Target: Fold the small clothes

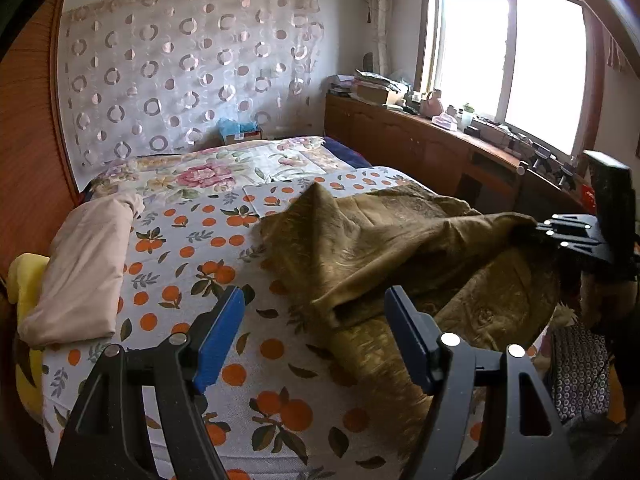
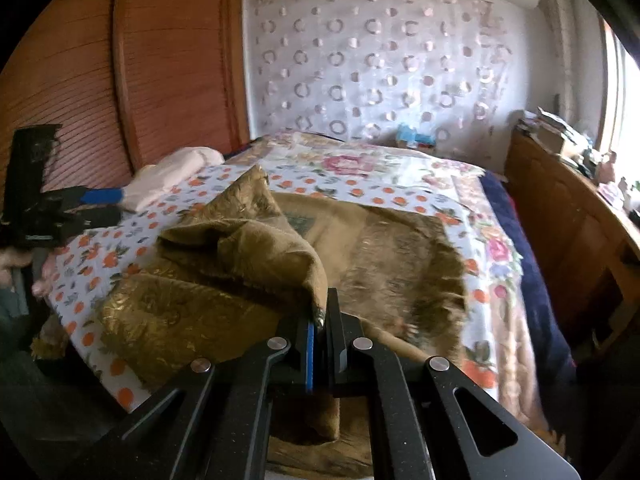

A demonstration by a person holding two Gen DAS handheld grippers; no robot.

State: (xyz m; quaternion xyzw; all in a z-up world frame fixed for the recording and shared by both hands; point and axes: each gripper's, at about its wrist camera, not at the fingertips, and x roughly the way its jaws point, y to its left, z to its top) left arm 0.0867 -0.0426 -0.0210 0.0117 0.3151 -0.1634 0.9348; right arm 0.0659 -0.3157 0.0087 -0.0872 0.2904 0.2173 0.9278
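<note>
One olive-brown garment [image 1: 400,240] lies rumpled on the near half of the bed [image 1: 224,360], spread over a sheet printed with oranges. Its near hem hangs past the bed's front edge, and its right side, in the right wrist view, ends in a ragged fringe short of the flowered quilt [image 2: 400,164].

The right tongs [image 2: 320,320] are pinched tight on a corner of the garment, the cloth rising in a taut ridge from the blue pad; the left wrist view shows the same corner drawn out toward the black jaws at the right. The left tongs [image 1: 316,312] stand wide with nothing between the two blue pads, hovering just above the sheet with the garment's folded edge beside the right-hand pad.

To the left of the garment the sheet is bare as far as one folded pale pink cloth [image 1: 88,272] near the bed's left edge, with something yellow [image 1: 24,280] tucked under it. A wooden sideboard [image 1: 420,148] runs along the bed's right side under the window [image 1: 512,60], and slatted wood panelling [image 2: 80,80] closes the left.
</note>
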